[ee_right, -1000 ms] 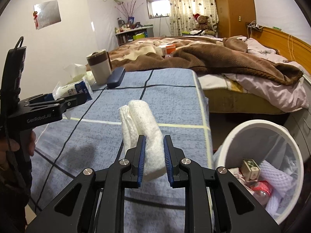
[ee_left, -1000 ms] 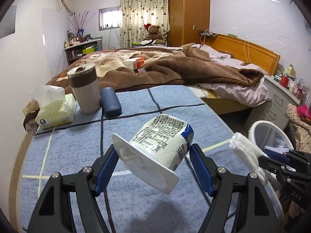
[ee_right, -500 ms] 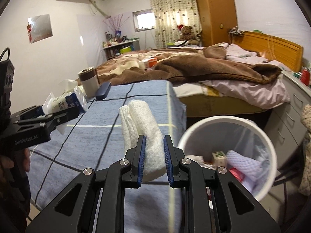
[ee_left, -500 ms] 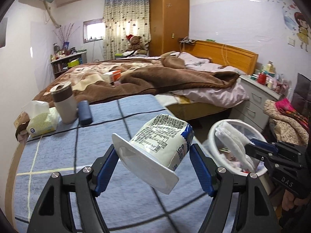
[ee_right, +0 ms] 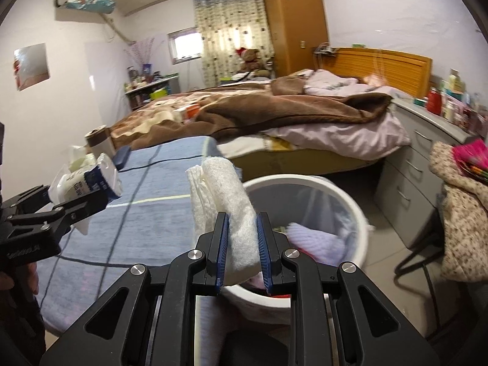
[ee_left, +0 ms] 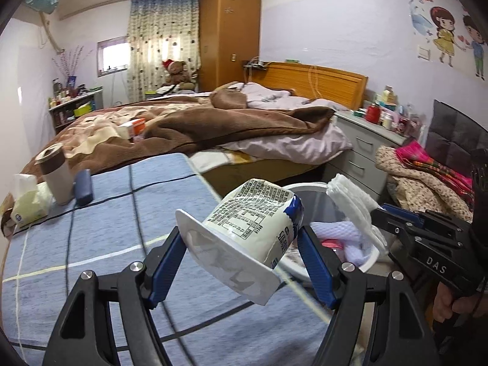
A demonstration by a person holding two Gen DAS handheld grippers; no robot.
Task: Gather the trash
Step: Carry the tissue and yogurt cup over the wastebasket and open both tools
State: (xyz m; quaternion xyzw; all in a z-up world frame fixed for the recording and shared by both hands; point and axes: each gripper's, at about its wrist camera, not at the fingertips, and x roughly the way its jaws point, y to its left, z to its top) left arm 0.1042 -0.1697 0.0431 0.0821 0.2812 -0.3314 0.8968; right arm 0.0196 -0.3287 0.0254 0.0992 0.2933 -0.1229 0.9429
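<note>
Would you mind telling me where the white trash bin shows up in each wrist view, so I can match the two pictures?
Left wrist view: the white trash bin sits right of centre, partly hidden behind the yogurt cup in the left gripper.
Right wrist view: the bin fills the lower centre-right, just beyond the folded tissue in the right gripper.
Shared landmark: the wooden wardrobe at the back of the room.

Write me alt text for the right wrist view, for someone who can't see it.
The right tool clamps a folded white paper towel over a white trash bin that already holds rubbish. At left, the left tool grips a yogurt cup above a blue tablecloth; an unmade bed lies behind.
</note>
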